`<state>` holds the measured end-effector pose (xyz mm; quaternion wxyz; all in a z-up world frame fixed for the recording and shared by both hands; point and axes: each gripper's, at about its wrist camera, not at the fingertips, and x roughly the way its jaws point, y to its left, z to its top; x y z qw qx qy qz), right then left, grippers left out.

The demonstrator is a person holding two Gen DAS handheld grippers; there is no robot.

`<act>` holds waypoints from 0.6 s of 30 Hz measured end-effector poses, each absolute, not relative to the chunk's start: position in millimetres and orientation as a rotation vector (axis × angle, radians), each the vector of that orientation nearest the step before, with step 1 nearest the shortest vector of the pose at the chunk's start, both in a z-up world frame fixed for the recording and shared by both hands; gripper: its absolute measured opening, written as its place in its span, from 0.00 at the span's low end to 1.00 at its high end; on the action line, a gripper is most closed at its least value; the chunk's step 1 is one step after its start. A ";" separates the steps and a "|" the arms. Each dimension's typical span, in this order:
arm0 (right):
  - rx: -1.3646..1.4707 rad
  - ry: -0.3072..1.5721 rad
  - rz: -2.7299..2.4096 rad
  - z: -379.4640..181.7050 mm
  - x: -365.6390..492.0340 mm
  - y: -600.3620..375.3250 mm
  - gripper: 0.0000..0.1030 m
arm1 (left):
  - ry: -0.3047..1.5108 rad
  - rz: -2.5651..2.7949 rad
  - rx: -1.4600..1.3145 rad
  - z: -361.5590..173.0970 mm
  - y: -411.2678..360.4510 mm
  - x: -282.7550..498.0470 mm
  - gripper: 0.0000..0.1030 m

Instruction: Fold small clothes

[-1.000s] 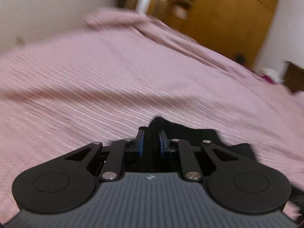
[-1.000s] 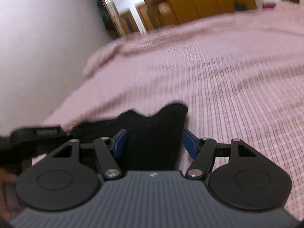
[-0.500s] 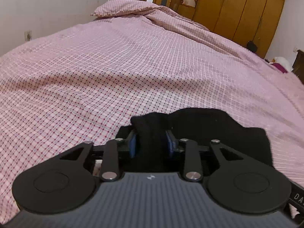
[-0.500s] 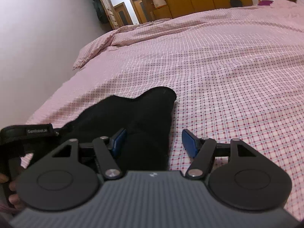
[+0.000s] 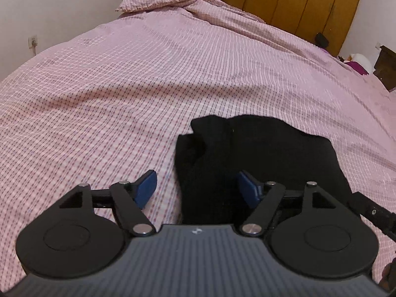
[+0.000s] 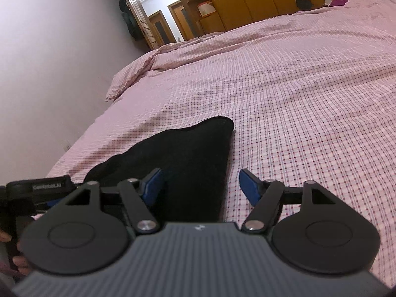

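A small black garment lies folded on the pink checked bedspread. My left gripper is open over the garment's near left edge, holding nothing. In the right wrist view the same garment tapers to a rounded far corner. My right gripper is open over its near right edge, empty. The left gripper's body shows at the left of that view.
A pillow lies at the head of the bed. Wooden wardrobes line the far wall, with an open doorway beside them. A white wall runs along the left of the bed.
My left gripper opened and let go of the black garment, which now lies flat on the bed. My right gripper stayed open and both pulled back a little.
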<state>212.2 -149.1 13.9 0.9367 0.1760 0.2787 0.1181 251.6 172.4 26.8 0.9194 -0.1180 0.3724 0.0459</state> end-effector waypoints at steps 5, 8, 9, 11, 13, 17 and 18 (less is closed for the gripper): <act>0.361 0.592 0.256 13.8 209.6 -147.6 0.72 | 0.792 0.053 -0.247 26.5 175.3 240.1 0.80; 0.388 0.631 0.260 8.9 211.6 -148.1 0.73 | 0.804 0.028 -0.266 23.0 177.2 234.7 0.82; 0.400 0.639 0.261 6.9 211.8 -148.5 0.73 | 0.810 0.024 -0.269 20.8 177.5 234.1 0.82; 0.420 0.656 0.264 3.2 212.1 -148.8 0.73 | 0.819 0.025 -0.278 15.8 178.2 233.5 0.83; 0.430 0.670 0.284 0.1 212.4 -147.4 0.73 | 0.821 0.019 -0.298 12.0 179.5 233.2 0.84; 0.440 0.715 0.343 -8.8 219.1 -144.4 0.74 | 0.830 -0.030 -0.334 7.4 178.9 232.6 0.84; 0.448 0.720 0.353 -12.1 220.8 -144.1 0.77 | 0.833 -0.045 -0.342 6.0 177.9 232.3 0.84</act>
